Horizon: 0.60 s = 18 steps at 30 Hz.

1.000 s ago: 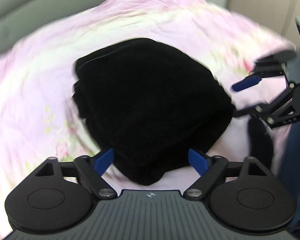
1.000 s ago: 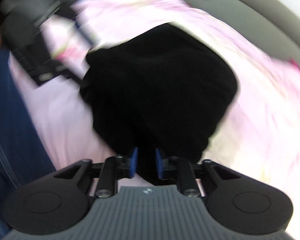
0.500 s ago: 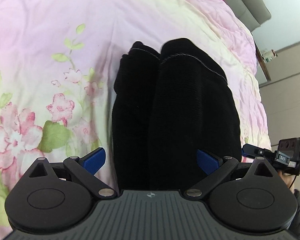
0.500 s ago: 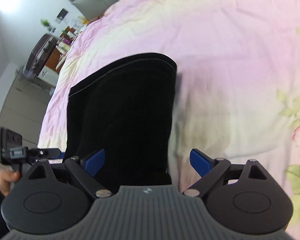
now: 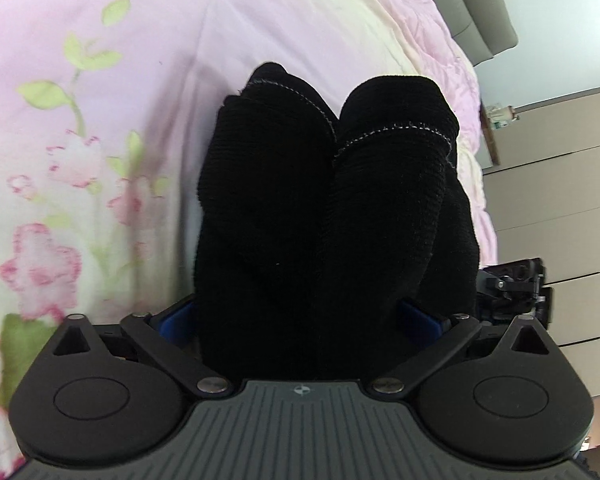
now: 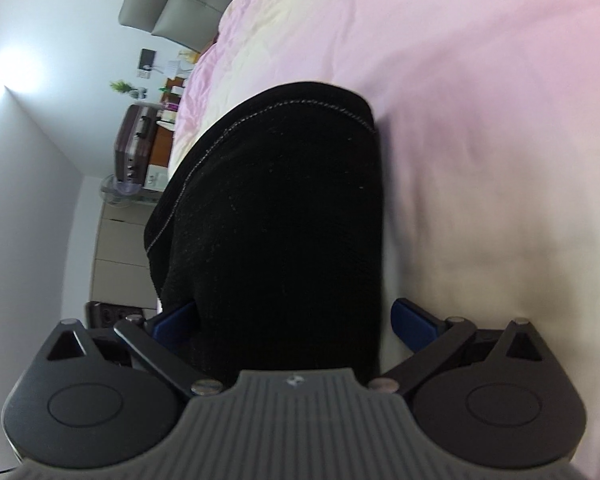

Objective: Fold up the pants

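Pants (image 5: 332, 216), black and folded into a thick bundle, lie on the pink floral bedspread (image 5: 100, 120). Only the left wrist view shows two rolled lobes with stitched hems; the right shows one flat side. The left gripper (image 5: 296, 318) straddles the bundle, jaws wide. The right gripper (image 6: 296, 318) has just been opening, its right pad clear of the cloth. A suitcase (image 6: 134, 144) stands beyond the bed

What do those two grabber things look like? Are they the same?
They look like twins. The left gripper and the right gripper each have a grey ribbed body with a tiny round mark at the front edge, two big black rounded plates with a circle pressed into each, black link bars with silver screw heads, and bright blue finger pads. No cables or sleeves show.
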Motion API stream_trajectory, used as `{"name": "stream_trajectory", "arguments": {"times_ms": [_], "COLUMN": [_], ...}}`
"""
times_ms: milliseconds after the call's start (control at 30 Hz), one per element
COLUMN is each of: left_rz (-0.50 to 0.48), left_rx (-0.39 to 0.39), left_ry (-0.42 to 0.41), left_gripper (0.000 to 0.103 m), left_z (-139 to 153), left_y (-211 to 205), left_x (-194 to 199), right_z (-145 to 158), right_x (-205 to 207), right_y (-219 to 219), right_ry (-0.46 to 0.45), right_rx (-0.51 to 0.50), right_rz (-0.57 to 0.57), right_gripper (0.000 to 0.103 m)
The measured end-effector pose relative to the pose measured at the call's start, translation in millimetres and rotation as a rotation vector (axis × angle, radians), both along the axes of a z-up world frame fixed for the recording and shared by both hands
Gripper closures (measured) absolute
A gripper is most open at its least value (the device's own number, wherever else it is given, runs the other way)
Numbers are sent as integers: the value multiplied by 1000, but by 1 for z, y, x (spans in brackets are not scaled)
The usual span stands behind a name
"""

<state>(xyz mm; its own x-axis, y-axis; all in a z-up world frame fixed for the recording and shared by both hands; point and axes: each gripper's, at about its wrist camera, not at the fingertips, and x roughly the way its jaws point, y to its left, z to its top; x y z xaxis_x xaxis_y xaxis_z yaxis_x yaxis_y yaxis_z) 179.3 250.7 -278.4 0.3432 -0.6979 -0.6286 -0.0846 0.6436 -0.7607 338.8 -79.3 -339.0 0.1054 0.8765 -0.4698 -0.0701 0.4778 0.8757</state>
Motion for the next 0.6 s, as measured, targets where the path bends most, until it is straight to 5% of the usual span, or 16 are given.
{"name": "stream_trajectory", "arguments": {"times_ms": [167,300,400,500,600], "left_rz": [-13,-25,-25,-32,-28], "left_rx": [-42,-18,-1,45,87], "left_ry": [-19,-43,-59,-80,-109], "left_gripper": [0,0,12,24,25], "left_z": [-5,2,12,31,51], "left_y": [-2,-2,-5,-9,-13], "left_x": [-1,0,-1,-4,-13], "right_z": [-12,-5,6,17,30], "right_x": [2,1,-3,-12,-18], "right_y": [14,20,21,22,24], "right_ry": [-3,-48,-72,-93,-113], "right_rx": [66,39,39,35,41], "right_rz": [19,33,26,10,0], "right_gripper": [5,18,32,36,38]}}
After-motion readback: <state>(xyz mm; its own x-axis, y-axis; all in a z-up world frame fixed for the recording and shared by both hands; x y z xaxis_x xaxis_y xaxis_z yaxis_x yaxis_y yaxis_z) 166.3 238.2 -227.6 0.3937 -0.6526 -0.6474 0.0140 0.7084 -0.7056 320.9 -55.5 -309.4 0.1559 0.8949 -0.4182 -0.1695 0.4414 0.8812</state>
